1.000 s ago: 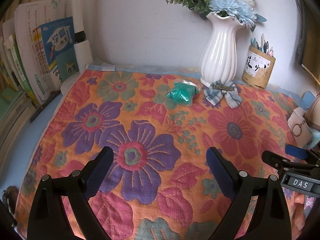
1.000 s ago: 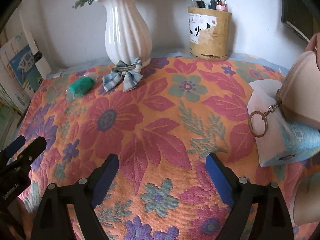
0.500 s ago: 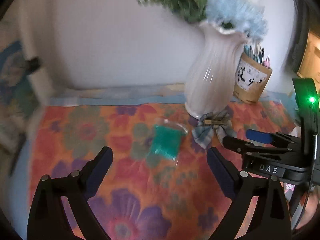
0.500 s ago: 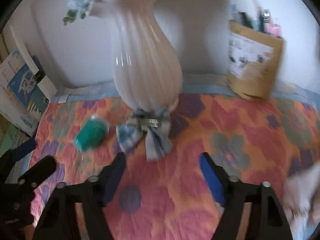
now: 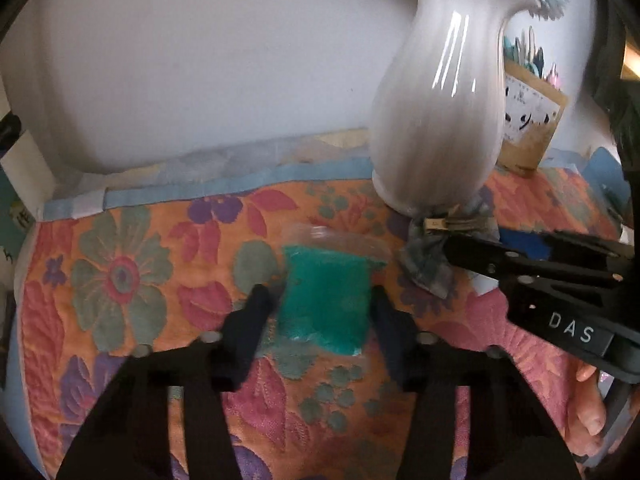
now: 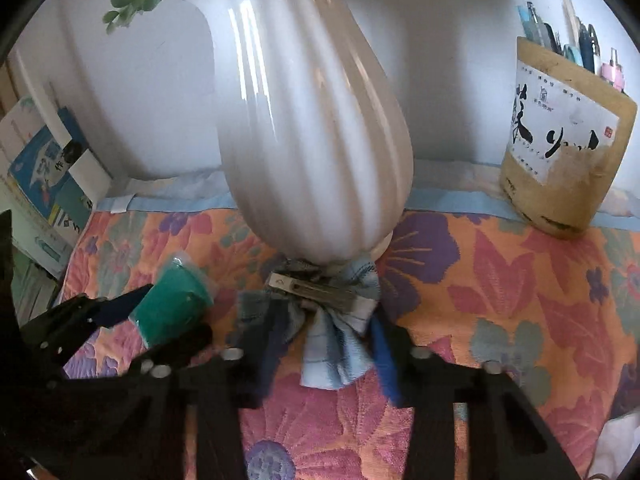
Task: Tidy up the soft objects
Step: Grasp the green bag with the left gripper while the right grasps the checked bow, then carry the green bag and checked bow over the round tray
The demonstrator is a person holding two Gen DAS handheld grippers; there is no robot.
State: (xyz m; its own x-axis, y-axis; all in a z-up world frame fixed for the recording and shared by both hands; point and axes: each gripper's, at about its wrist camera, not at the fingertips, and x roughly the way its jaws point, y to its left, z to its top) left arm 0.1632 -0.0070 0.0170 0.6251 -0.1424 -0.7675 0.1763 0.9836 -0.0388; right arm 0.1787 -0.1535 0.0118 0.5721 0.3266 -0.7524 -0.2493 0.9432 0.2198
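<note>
Worktop (image 5: 120, 360): floral orange cloth, white wall behind. White ribbed vase (image 6: 312, 128); brown pen holder (image 6: 568, 140) with brush-script label, unreadable. "DAS" printed on right hand-held gripper (image 6: 332, 344), jaws closing around plaid bow (image 6: 332, 336) touching the vase foot. Left hand-held gripper (image 5: 320, 300), closing, flanks bagged green soft item (image 5: 328, 300).

A green soft item in clear wrap (image 5: 326, 300) is laid flat on the floral cloth; a plaid bow with a metal clip (image 6: 320, 320), slightly blurred, is set against the vase's foot.
</note>
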